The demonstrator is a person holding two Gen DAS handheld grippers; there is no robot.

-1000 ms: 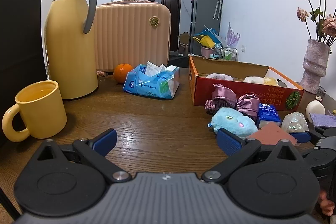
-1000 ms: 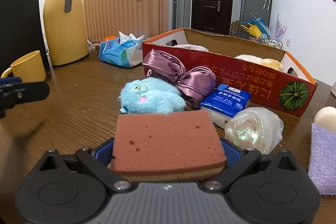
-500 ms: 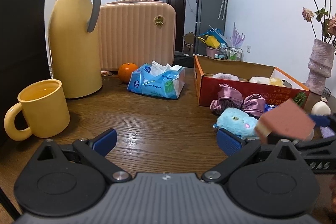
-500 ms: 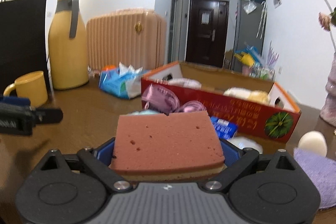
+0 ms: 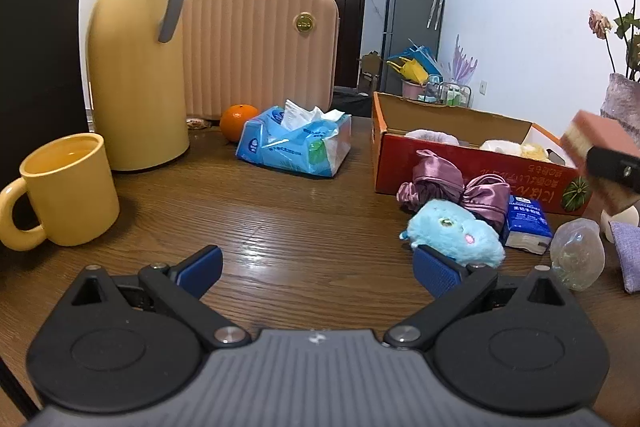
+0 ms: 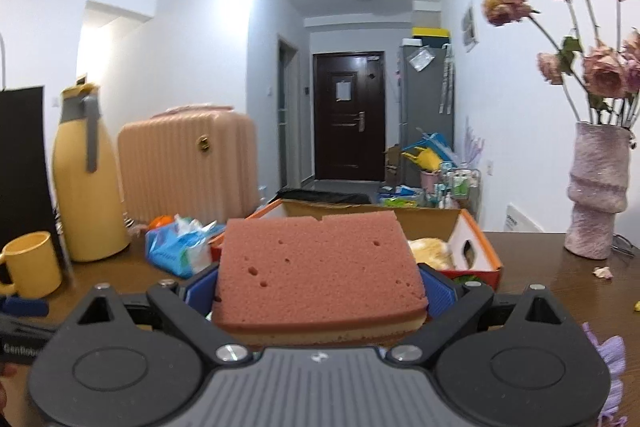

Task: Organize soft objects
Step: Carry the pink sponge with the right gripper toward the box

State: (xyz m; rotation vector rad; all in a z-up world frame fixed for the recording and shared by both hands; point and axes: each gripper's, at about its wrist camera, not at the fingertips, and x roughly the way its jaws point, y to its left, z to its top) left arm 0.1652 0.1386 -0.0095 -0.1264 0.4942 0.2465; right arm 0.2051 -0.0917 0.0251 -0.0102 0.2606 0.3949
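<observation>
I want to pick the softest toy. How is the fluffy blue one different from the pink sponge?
The blue plush is round and furry with little eyes; the sponge is a flat block with small holes. The plush lies on the table in front of the box; the sponge is held up, squeezed in the right gripper. Both look squishy.

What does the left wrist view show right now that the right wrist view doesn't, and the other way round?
Only the left wrist view shows the blue plush toy, purple satin scrunchies, pocket tissue pack and the open, empty left gripper.

Only the right wrist view shows the whole vase with its dried flowers, and the right gripper shut on the sponge's sides.

Both show the sponge, red cardboard box, yellow mug, thermos, blue tissue pack and pink suitcase.
</observation>
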